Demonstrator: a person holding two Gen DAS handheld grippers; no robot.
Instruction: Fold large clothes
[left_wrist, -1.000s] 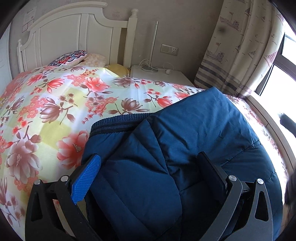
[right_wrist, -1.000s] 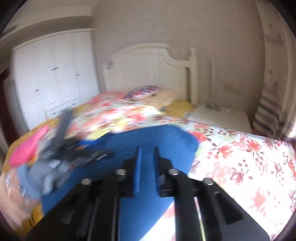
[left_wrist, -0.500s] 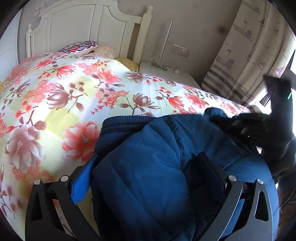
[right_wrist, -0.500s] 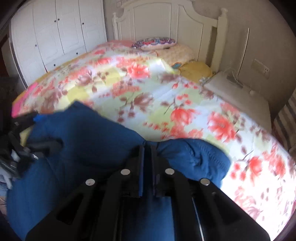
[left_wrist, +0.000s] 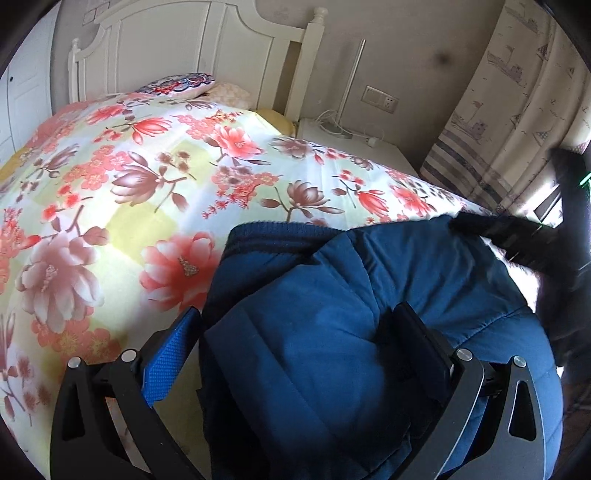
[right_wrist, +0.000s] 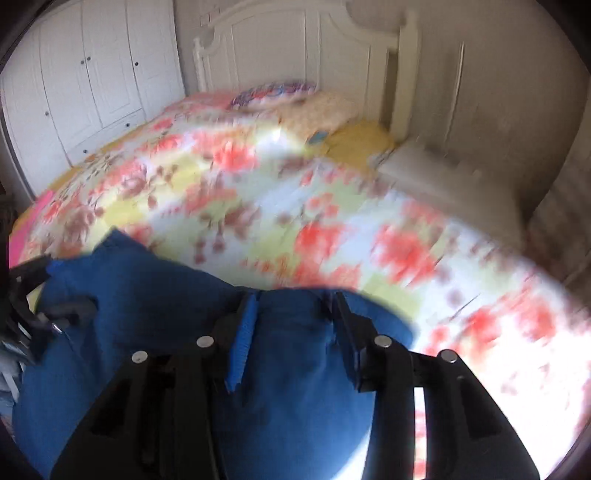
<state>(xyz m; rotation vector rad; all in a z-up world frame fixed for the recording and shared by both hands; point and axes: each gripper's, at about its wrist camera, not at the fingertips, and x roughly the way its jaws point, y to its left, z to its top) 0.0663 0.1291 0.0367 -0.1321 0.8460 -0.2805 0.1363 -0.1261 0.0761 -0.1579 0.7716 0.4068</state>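
On the flowered bedspread (left_wrist: 155, 192) a bulky navy jacket (left_wrist: 332, 350) is lying, bunched near the bed's foot. I am keeping my left gripper (left_wrist: 299, 332) spread wide around a thick fold of it. My right gripper (right_wrist: 291, 317) has just been opening, jaws apart over the cloth, no longer pinching it.

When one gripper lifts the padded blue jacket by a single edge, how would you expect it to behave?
The blue jacket would probably sag and unfold: it already lies in soft, rounded folds on the floral bedspread. Its quilted bulk suggests it is puffy but fairly light. The smooth shell may slip between the left gripper pads.
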